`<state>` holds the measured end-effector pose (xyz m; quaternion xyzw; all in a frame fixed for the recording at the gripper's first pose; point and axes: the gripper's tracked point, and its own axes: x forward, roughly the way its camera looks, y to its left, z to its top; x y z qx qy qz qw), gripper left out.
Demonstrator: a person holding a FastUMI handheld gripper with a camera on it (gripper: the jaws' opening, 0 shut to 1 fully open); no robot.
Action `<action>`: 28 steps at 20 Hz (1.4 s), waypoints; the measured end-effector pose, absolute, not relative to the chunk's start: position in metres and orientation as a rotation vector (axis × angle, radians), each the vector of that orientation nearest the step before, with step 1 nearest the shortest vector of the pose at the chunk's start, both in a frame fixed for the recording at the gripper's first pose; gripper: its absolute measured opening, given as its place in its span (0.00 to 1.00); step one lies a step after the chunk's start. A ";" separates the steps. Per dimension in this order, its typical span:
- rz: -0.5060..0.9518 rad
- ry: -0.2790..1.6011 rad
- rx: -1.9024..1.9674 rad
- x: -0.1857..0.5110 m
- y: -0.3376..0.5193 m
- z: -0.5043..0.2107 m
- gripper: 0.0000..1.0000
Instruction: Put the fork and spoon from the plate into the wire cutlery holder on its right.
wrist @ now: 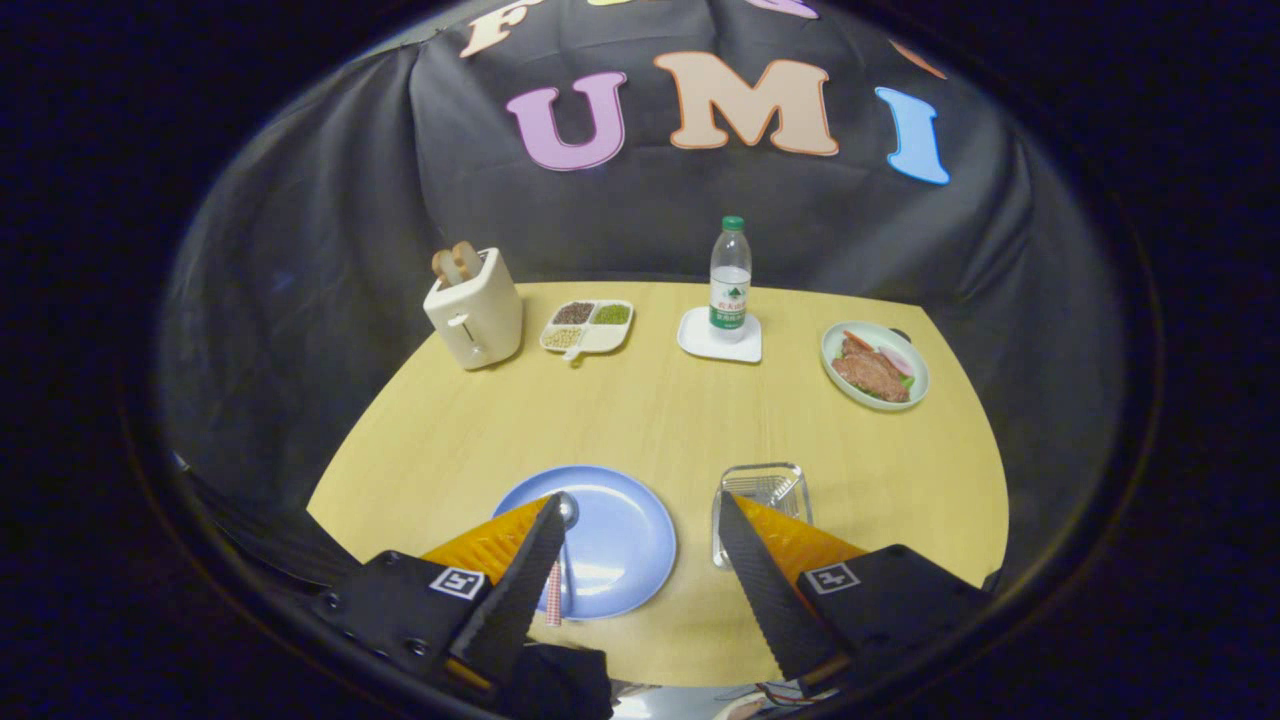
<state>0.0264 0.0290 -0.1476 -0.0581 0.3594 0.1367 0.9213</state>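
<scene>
**Cutlery not yet moved, claw hanging wide above the near edge**

From where I stand the job looks barely begun. The claw (640, 520) hangs above the near edge of the surface (660, 420) with its fingers (520, 580) spread wide and nothing between them; bare wood and the right part of the blue plate (620, 540) show through the gap.

The plate lies close to the near edge, a little left of the middle. On it I can make out a spoon (565, 515), its bowl peeking past the tip of the left finger and a patterned handle (553, 595) running back toward the near edge. Whether that handle belongs to the spoon or to the fork I cannot tell, since the left finger covers that part of the plate; the fork itself I cannot pick out.

Just right of the plate stands the wire cutlery holder (762, 485), partly behind the right finger. What I see of its inside looks empty.

So, by my reckoning, both pieces are left to do: nothing is gripped, nothing delivered.

Along the far edge sit a toaster (475, 315), a divided dish of grains (588, 328), a water bottle (730, 275) on a white coaster (718, 343), and a plate of food (875, 365), all well apart from the work.
</scene>
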 end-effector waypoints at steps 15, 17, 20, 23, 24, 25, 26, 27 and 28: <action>0.234 0.841 -0.105 -0.045 0.079 -0.294 0.98; 0.238 0.858 -0.131 -0.046 0.079 -0.304 0.92; 0.244 0.887 -0.180 -0.045 0.080 -0.319 0.77; 0.270 0.928 -0.188 -0.049 0.087 -0.327 0.61; 0.268 0.932 -0.187 -0.047 0.089 -0.330 0.56; 0.268 0.936 -0.192 -0.047 0.088 -0.332 0.51; 0.268 0.943 -0.201 -0.048 0.088 -0.333 0.46; 0.260 0.947 -0.220 -0.048 0.084 -0.336 0.41; 0.259 0.946 -0.227 -0.048 0.084 -0.338 0.33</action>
